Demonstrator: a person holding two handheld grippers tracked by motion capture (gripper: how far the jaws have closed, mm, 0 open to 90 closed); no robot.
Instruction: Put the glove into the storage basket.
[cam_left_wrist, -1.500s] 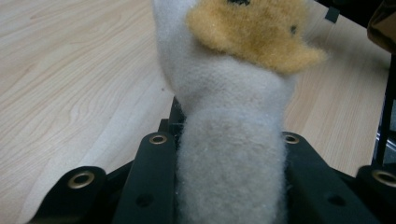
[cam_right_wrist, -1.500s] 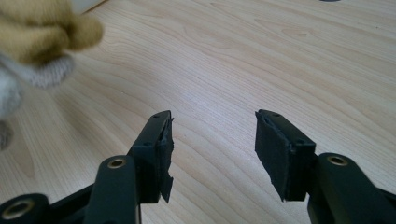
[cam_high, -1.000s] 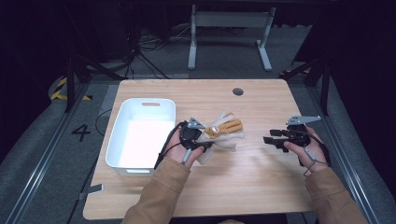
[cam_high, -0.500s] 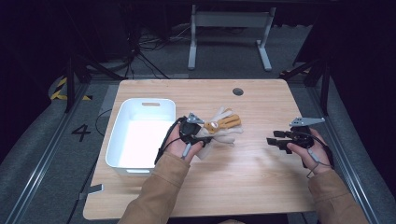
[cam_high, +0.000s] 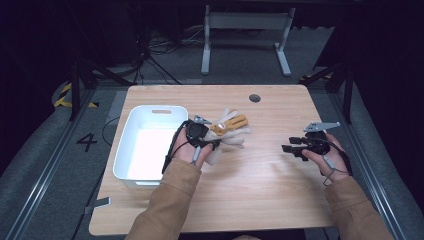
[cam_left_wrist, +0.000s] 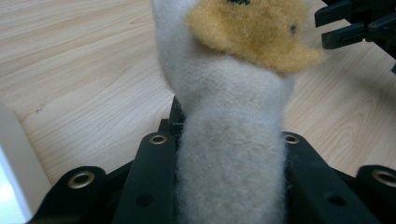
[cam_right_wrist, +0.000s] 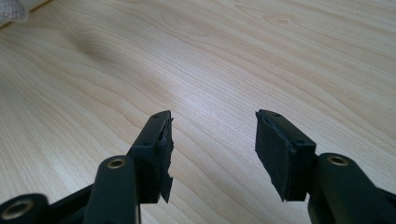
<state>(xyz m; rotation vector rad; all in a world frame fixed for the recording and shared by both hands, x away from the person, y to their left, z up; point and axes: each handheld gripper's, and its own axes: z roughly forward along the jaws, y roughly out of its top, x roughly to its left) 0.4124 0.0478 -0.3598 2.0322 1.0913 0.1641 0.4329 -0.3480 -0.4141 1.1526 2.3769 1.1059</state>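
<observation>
Wooden bench (cam_high: 250, 175), white tub (cam_high: 145, 150) at left.
Left claw (cam_left_wrist: 229, 154) pinches a plush toy (cam_left_wrist: 229, 93); right claw (cam_right_wrist: 212, 140) is spread, empty.

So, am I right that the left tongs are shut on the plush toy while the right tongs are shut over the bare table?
Not quite: the right tongs are open, jaws spread apart over the bare table, as the right gripper view shows. The left tongs are indeed shut on the plush toy.

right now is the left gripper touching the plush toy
Touching. In the left gripper view the left gripper has its jaws closed on the plush toy, whose white fuzzy body is pinched between them.
</observation>
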